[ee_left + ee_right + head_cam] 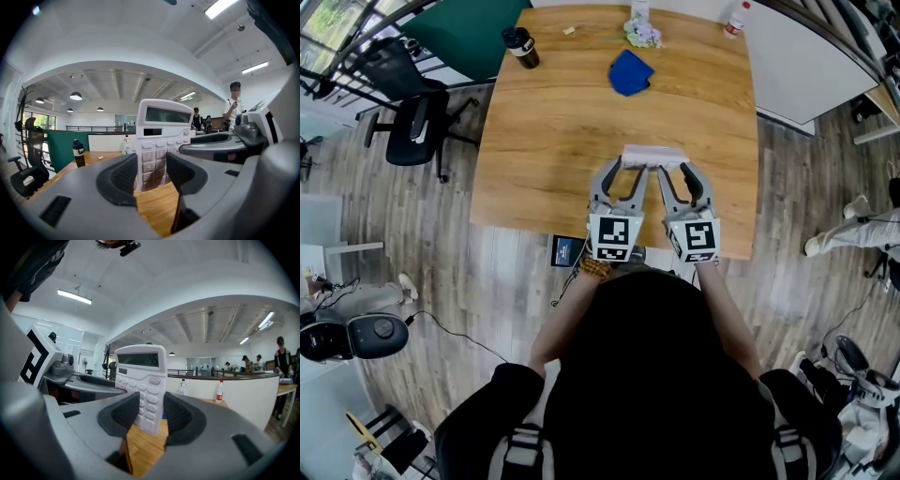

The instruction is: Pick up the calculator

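A white desk calculator (654,156) is upright above the near part of the wooden table (553,169), its keys facing me. My left gripper (622,173) is at its left end and my right gripper (673,173) at its right end. In the left gripper view the calculator (164,126) sits between the dark pads of the left gripper (151,176), which close on its lower left part. In the right gripper view the calculator (140,366) is pinched at its lower edge by the right gripper (151,416).
A blue cloth (630,72), a dark cup (521,47), a crumpled wrapper (643,34) and a red-capped bottle (735,19) lie on the far half of the table. A black office chair (412,117) stands to the left. People stand far off (233,110).
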`<state>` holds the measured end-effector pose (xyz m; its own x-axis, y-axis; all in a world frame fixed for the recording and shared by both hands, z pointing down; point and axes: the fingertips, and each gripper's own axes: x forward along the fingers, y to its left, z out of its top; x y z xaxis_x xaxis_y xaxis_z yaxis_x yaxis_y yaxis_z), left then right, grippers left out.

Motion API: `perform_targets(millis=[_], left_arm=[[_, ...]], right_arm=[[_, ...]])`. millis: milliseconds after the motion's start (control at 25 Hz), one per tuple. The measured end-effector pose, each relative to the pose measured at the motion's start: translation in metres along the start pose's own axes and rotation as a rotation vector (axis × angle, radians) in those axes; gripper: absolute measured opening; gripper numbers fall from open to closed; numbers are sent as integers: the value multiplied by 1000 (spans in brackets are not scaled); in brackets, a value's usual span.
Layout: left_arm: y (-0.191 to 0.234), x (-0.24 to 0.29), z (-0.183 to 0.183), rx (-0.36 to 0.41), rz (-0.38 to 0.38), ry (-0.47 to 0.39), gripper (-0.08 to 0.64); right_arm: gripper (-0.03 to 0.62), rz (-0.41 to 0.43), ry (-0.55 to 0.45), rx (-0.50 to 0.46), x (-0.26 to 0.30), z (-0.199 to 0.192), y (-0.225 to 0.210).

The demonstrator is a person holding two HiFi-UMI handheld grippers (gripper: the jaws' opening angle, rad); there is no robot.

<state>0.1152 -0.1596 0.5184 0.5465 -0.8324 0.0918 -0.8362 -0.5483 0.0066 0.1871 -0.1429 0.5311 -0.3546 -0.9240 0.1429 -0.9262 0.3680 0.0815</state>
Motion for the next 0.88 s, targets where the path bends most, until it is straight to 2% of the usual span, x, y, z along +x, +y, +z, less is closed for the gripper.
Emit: perform_targets(millis=[440, 880], left_arm=[[-4, -3, 0, 31, -12, 7, 213], [-9, -4, 0, 30, -10, 8, 213]], right_arm=[[160, -9, 9, -1, -6, -3, 0], [158, -13, 24, -18, -10, -3, -4]])
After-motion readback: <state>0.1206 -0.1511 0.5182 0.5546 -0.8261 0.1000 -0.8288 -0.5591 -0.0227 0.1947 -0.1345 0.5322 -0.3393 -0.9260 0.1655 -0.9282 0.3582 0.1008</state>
